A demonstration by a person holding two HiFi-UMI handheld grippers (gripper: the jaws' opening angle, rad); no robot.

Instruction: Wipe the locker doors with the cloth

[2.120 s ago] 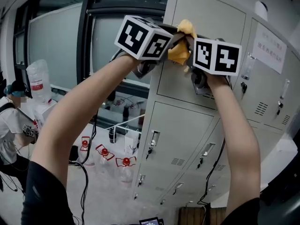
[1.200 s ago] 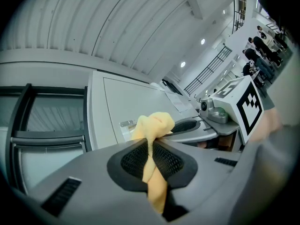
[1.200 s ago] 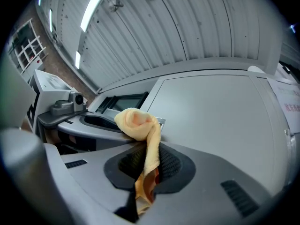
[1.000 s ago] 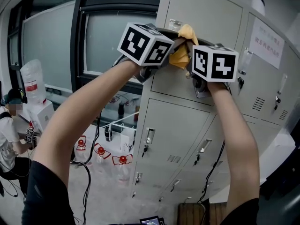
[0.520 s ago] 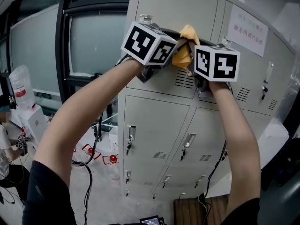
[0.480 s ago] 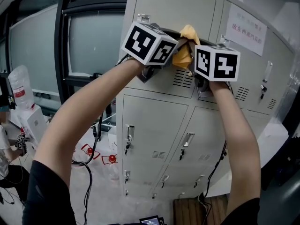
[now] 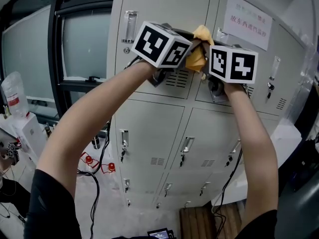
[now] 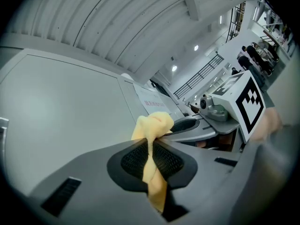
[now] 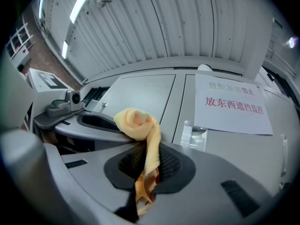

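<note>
A yellow cloth (image 7: 198,46) is bunched between both grippers and pressed against the upper row of grey locker doors (image 7: 159,9), near the seam between the first and second columns. My left gripper (image 7: 192,38) is shut on the cloth (image 8: 151,130), which runs down between its dark pads (image 8: 166,161). My right gripper (image 7: 205,48) is also shut on the cloth (image 9: 140,125), pinching a strand of it. The two grippers sit side by side, their tips almost touching. In the left gripper view the right gripper (image 8: 187,125) shows just beyond the cloth.
A paper notice (image 9: 232,104) with red characters hangs on the second upper door, above a clear latch (image 9: 192,132). Lower doors carry handles (image 7: 187,144) and vents. A dark-framed window (image 7: 79,44) lies left of the lockers. Cables (image 7: 97,183) and red-capped items (image 7: 88,159) lie on the floor.
Both grippers have slid the cloth to the right across the upper locker door, from the first door's middle to the seam beside the second door. Both stay shut on it.
</note>
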